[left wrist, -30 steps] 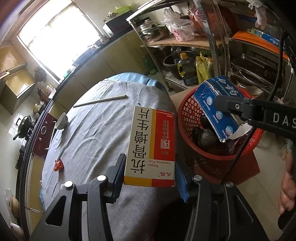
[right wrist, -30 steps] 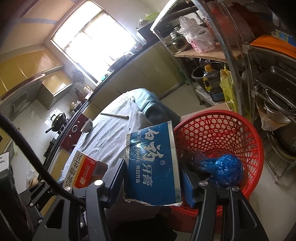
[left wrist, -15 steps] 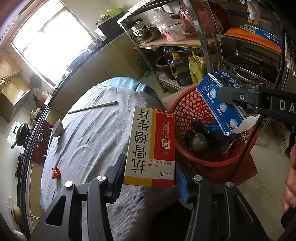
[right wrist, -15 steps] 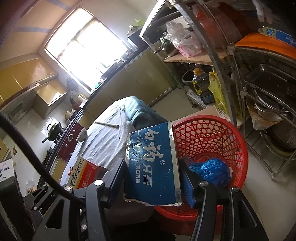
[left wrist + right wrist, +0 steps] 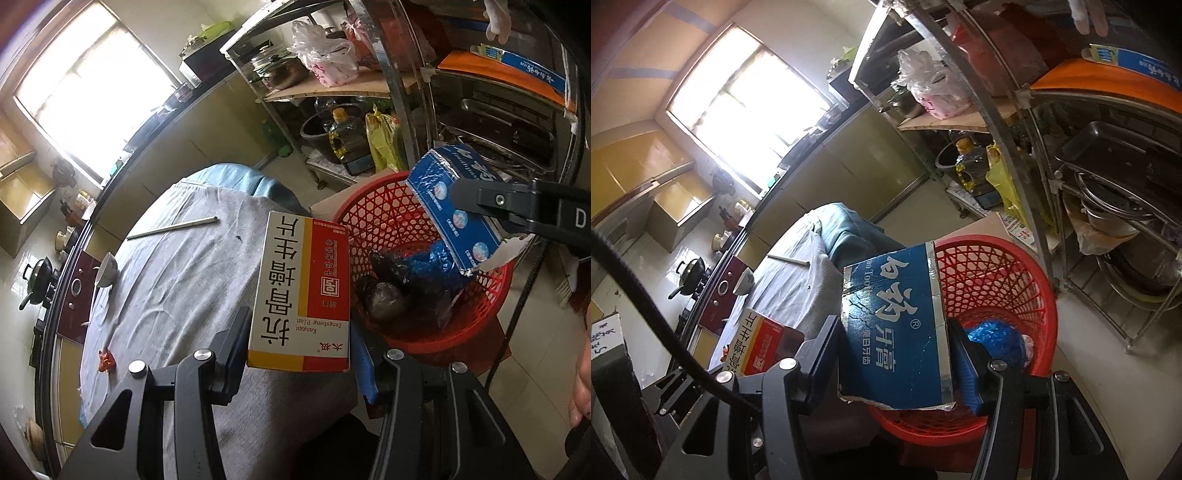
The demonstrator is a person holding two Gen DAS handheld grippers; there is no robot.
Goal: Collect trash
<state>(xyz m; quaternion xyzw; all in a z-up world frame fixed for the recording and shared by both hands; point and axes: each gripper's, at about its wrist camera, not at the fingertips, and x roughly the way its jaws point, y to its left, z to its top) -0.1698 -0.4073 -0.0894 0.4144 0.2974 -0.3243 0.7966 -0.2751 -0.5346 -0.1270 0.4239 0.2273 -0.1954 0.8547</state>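
Room: kitchen lit by a bright window (image 5: pixel 85 85); a metal shelf rack (image 5: pixel 369 85) crowded with pots and bags is seen behind.
Counter: covered by a grey cloth (image 5: pixel 177 280); a thin stick (image 5: pixel 171 227), a small bowl (image 5: pixel 107 269) and a small orange scrap (image 5: pixel 106 361) are left on it.
Basket: red plastic lattice basket (image 5: pixel 376 221) is placed on the floor beside the counter; dark and blue crumpled bags (image 5: pixel 406 280) are seen inside.
Left claw (image 5: pixel 299 350): closed on a white, yellow and red medicine box (image 5: pixel 301 291) printed with large black characters; the box is held above the counter's edge, just beside the basket.
Right claw (image 5: pixel 894 362): closed on a blue toothpaste box (image 5: pixel 894 328) with white characters, silver edges, creased surface and a torn lower end; the box is held over the basket's near rim.
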